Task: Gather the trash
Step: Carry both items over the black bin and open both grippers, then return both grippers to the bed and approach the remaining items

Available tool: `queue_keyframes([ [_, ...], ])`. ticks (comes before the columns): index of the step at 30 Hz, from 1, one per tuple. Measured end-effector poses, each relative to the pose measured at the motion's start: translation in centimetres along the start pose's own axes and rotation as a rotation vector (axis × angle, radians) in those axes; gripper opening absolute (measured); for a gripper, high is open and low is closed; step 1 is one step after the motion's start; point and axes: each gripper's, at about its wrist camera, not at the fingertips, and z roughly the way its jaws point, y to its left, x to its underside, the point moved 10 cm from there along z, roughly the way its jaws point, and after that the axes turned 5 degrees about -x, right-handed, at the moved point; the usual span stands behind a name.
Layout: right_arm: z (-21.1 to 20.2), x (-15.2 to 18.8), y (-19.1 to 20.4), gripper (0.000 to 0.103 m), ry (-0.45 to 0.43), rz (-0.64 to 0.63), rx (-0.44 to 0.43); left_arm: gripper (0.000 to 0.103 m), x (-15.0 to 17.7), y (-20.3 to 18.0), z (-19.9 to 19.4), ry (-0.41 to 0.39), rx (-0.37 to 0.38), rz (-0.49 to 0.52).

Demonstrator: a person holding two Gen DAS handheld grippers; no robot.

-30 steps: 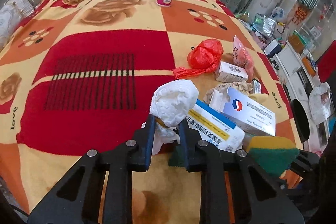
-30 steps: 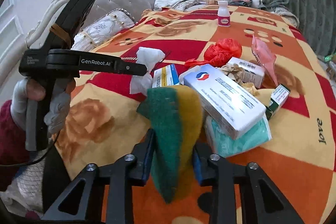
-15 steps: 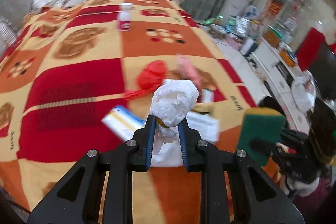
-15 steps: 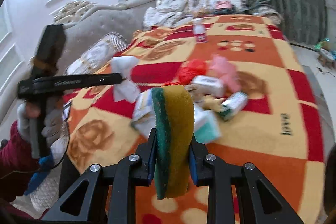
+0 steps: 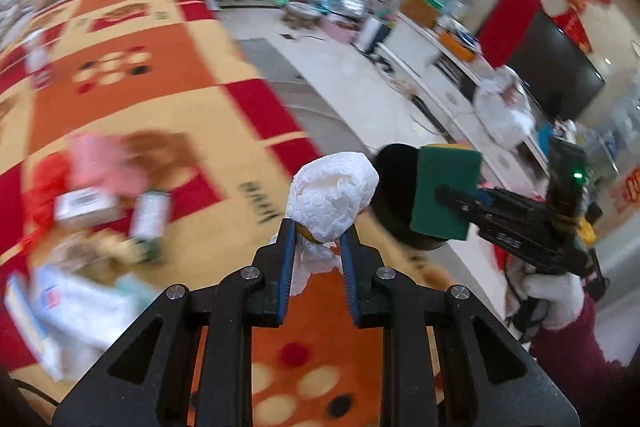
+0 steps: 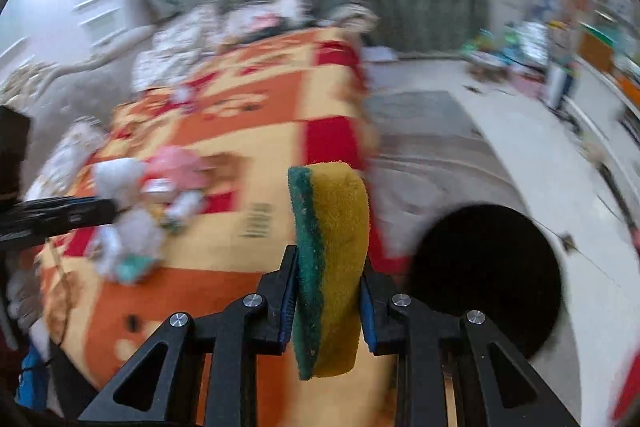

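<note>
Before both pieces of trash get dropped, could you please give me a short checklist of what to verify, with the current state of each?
1. Left gripper clamped on crumpled tissue: ok.
2. Right gripper clamped on sponge: ok.
3. Black bin opening in view: ok.
4. Sponge directly over the opening: not ok, it sits to the bin's left.
5. Tissue over the opening: cannot tell.
6. Bin has room inside: cannot tell, interior dark.

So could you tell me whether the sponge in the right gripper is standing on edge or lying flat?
On edge. The sponge stands upright between the right gripper's fingers, green layer left, yellow right.
</note>
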Motion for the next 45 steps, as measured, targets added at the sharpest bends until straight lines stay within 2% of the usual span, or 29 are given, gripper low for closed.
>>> queue_keyframes([
  [5,-0.1,1.1,-8.6,0.025,0.022,0.116,0.104,0.020,-1.5,-6.2,4.9,0.047,0.067,0.039],
  [11,0.8,2.0,-13.2,0.025,0.029,0.196,0.126,0.022,-3.1,-10.3,10.3,0.077,0.137,0.031],
  [12,1.0,2.2,-13.7,0.025,0.029,0.207,0.127,0.026,-3.3,-10.7,10.8,0.076,0.147,0.029],
  [13,1.1,2.3,-13.9,0.025,0.027,0.216,0.126,0.035,-3.5,-11.0,11.5,0.077,0.163,0.026],
  [14,1.3,2.3,-14.1,0.030,0.021,0.234,0.121,0.041,-3.6,-11.3,12.1,0.083,0.185,0.019],
  [15,1.3,2.3,-14.3,0.042,0.015,0.248,0.119,0.053,-3.6,-11.5,12.4,0.089,0.200,0.007],
  [17,1.2,2.3,-14.7,0.054,-0.004,0.265,0.121,0.055,-3.6,-11.4,13.1,0.102,0.211,-0.015],
  [21,0.9,2.3,-14.7,0.055,-0.011,0.265,0.132,0.055,-3.2,-10.7,12.9,0.101,0.159,0.008],
  [28,1.2,2.0,-11.5,0.055,-0.010,0.222,0.091,0.055,-1.6,-7.1,9.6,0.046,-0.028,0.054],
  [34,1.4,0.8,-5.4,0.055,-0.021,0.145,0.024,0.055,0.6,-2.1,6.9,0.008,-0.152,0.021],
  [40,1.8,0.4,0.9,0.056,-0.010,0.057,-0.043,0.055,2.8,2.1,3.4,-0.024,-0.211,-0.018],
  [45,3.0,0.8,5.4,0.061,0.016,-0.006,-0.095,0.055,4.4,6.3,-0.4,-0.052,-0.271,-0.061],
])
